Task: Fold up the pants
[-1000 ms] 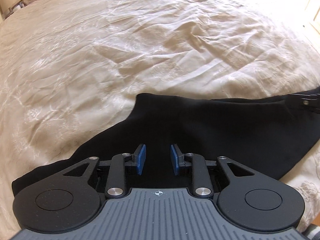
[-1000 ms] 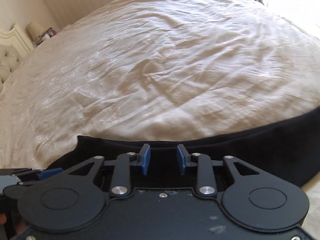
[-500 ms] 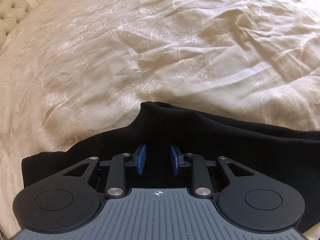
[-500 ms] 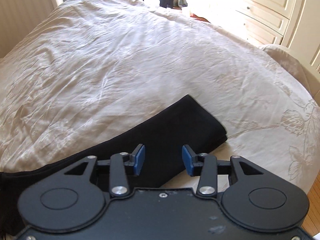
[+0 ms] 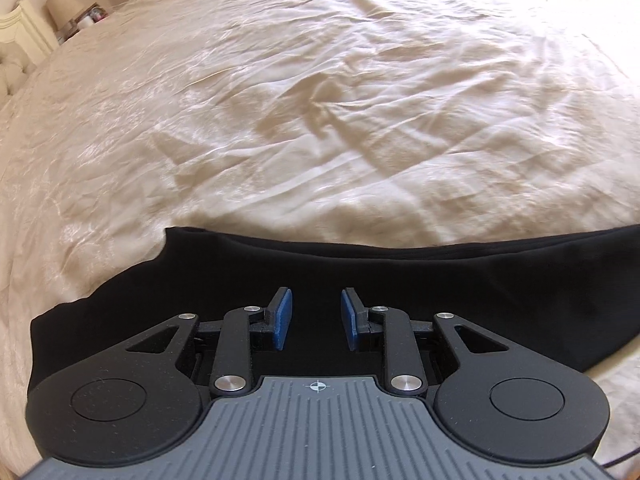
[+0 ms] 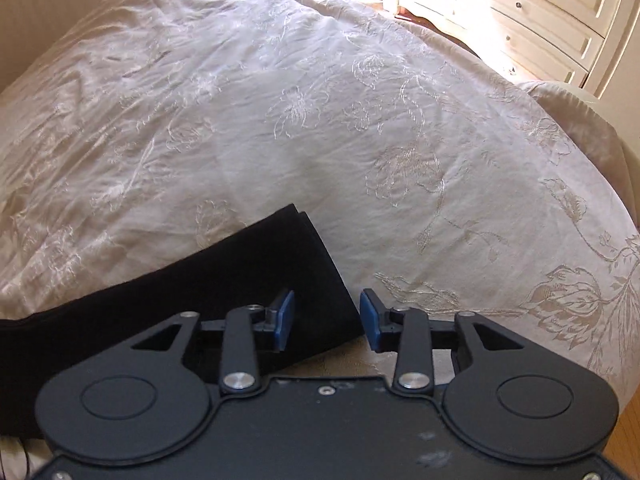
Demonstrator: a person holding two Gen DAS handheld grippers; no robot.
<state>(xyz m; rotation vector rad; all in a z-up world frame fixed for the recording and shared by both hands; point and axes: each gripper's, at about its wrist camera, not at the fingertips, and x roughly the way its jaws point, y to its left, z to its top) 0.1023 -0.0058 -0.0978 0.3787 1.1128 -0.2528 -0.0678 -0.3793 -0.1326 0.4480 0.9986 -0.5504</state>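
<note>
Black pants [image 5: 400, 276] lie flat along the near edge of a cream bed, legs stacked one on the other. In the left wrist view my left gripper [image 5: 316, 318] is open and empty over the wide waist part of the pants. In the right wrist view the leg end of the pants [image 6: 256, 276] shows two stacked cuffs. My right gripper [image 6: 327, 320] is open and empty, with the cuff corner lying between its blue pads [image 6: 285, 318].
The cream embroidered bedspread [image 6: 320, 128] is wrinkled and spreads far beyond the pants. A white wardrobe with drawers [image 6: 552, 12] stands at the far right. A headboard and a bedside lamp [image 5: 60, 8] are at the far left. The bed edge and wood floor [image 6: 624, 432] are at the lower right.
The right gripper has swung right along the pants from the middle to the cuff end and opened wider. The left gripper has shifted over the waist part and stayed open.
</note>
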